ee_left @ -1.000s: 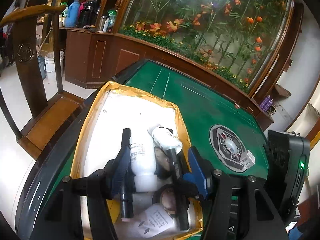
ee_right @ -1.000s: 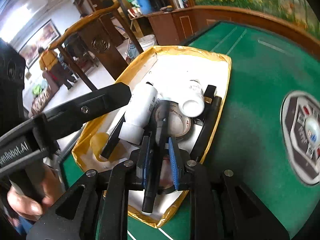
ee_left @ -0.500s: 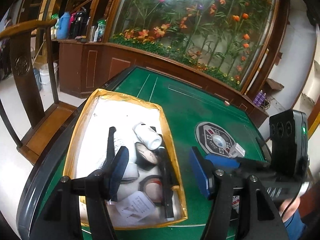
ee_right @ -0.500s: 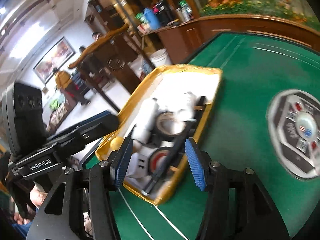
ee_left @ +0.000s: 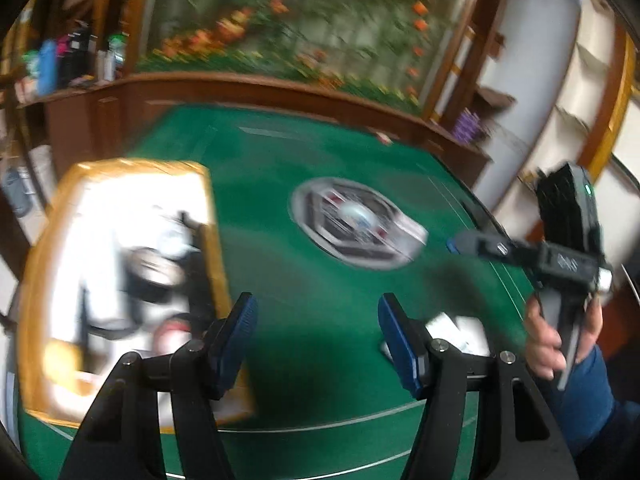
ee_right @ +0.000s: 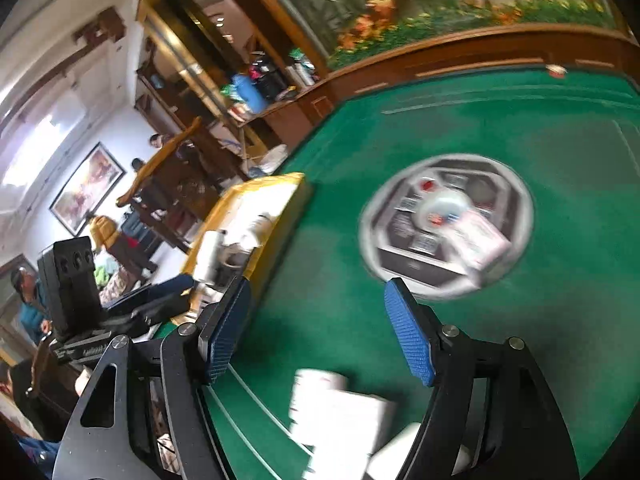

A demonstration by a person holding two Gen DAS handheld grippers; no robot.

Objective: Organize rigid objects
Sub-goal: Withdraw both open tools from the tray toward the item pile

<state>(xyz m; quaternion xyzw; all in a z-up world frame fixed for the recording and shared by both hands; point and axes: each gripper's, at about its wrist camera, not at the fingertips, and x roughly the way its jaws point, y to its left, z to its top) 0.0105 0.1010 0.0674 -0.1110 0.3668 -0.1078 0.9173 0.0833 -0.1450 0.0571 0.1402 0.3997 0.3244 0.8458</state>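
Observation:
The yellow-rimmed tray (ee_left: 212,216) sits at the table's left and holds white bottles (ee_left: 172,240), a tape roll (ee_left: 152,268) and black pens, all blurred. My left gripper (ee_left: 314,312) hangs open over bare green felt to the right of the tray, with nothing between its fingers. My right gripper (ee_right: 316,292) is over the felt near the table's middle; its jaws are opening and nothing is between them. Small white boxes (ee_right: 340,412) lie on the felt just below it, and one white box (ee_left: 460,332) shows beside my left gripper's right finger.
A round control panel (ee_right: 444,224) is set in the middle of the green table (ee_right: 560,140), with a small white box (ee_right: 480,240) on it. A wooden counter with flowers runs along the far side. Wooden chairs and people (ee_right: 28,296) are at the left.
My right gripper let go of the black pen in the tray and opened. Both grippers swung right, away from the tray and toward the table's middle.

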